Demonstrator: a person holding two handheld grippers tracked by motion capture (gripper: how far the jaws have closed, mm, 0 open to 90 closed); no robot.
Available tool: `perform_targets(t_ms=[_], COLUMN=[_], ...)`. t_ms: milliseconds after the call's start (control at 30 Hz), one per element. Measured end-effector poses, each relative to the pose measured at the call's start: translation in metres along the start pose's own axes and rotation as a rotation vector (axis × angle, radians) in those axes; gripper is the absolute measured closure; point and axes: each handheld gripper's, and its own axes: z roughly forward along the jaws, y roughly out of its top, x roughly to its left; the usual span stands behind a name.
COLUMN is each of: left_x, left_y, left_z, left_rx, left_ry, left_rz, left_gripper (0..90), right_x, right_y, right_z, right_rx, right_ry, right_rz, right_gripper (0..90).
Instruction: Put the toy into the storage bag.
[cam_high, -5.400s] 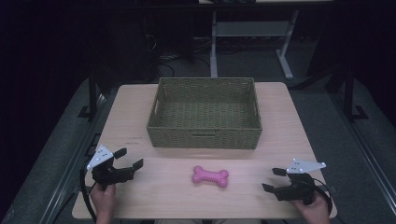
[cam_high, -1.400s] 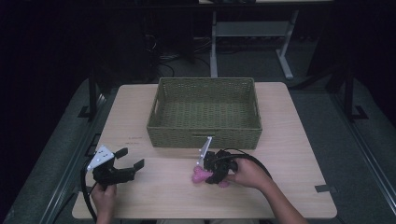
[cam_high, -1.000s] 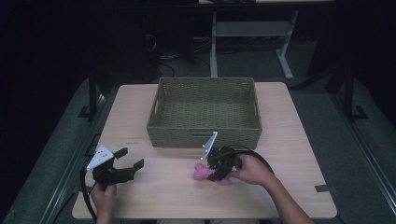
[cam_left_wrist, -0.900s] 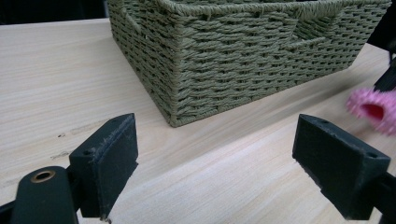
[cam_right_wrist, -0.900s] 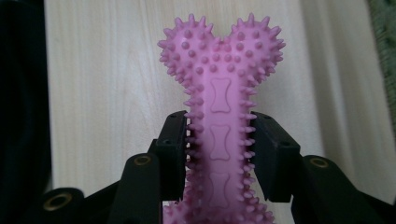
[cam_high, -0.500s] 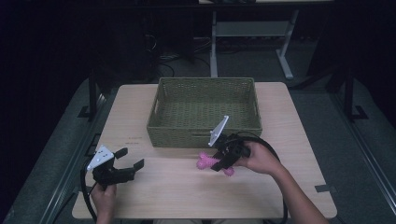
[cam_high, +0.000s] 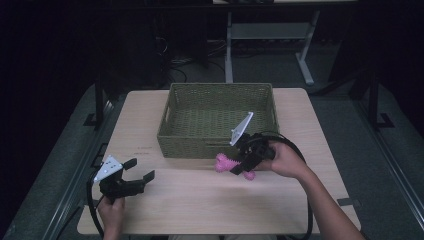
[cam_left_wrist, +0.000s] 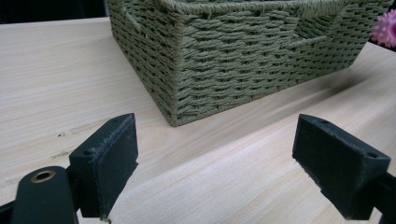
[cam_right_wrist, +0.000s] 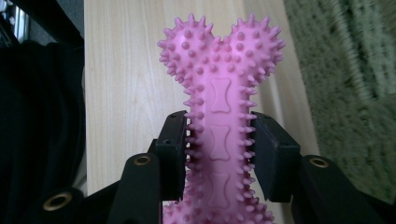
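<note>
Pink and covered in little spikes, the bone-shaped toy (cam_high: 234, 165) is the thing we hold, clamped across its shaft by our right gripper (cam_high: 245, 161). In the right gripper view the toy (cam_right_wrist: 220, 109) stands up between the two black jaws, which press against its sides, and its two-lobed knobbly end points away from the camera. From the high view the toy sits just in front of the basket (cam_high: 218, 145), near the right end of the basket's near wall, over the wooden table (cam_high: 200, 200). We cannot tell from these pictures whether the toy rests on the table or is lifted a little above it.

Our right hand (cam_high: 282, 159) wraps the gripper's body, with the grey three-cornered plate tilted up toward the basket and a black cable looping back along the forearm.

Our left gripper (cam_high: 136, 172) rests near the front left corner of the table, well apart from the toy, held by our left hand (cam_high: 113, 207). Its jaws stand wide apart with nothing between them. In the left gripper view they frame bare table, with a corner of the woven green basket (cam_left_wrist: 243, 51) beyond them and a bit of the pink toy (cam_left_wrist: 385, 29) at the right edge.
</note>
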Motion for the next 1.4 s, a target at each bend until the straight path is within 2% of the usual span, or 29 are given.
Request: perform_targets(t_ms=[700, 967, 1067, 1200, 1400], left_x=[0.001, 0.001, 0.0, 0.0, 0.001], left_y=[0.0, 0.0, 0.0, 0.0, 0.0], left_z=[0.0, 0.0, 0.0, 0.0, 0.0], left_rx=[0.001, -0.001, -0.001, -0.001, -0.003], left_ry=[0.002, 0.005, 0.001, 0.003, 0.002], left_rz=[0.0, -0.005, -0.001, -0.002, -0.004], left_gripper=[13.7, 13.7, 13.7, 13.6, 13.7], right_x=[-0.011, -0.023, -0.027, -0.032, -0.038], right_y=[0.012, 0.022, 0.024, 0.028, 0.033], right_z=[-0.032, -0.049, -0.052, -0.054, -0.055], right_rx=[0.009, 0.008, 0.009, 0.003, 0.028], right_ry=[-0.034, -0.052, -0.065, -0.059, -0.069], right_rz=[-0.006, 0.007, 0.007, 0.01, 0.002], right_gripper=[57.8, 57.8, 57.8, 57.8, 57.8])
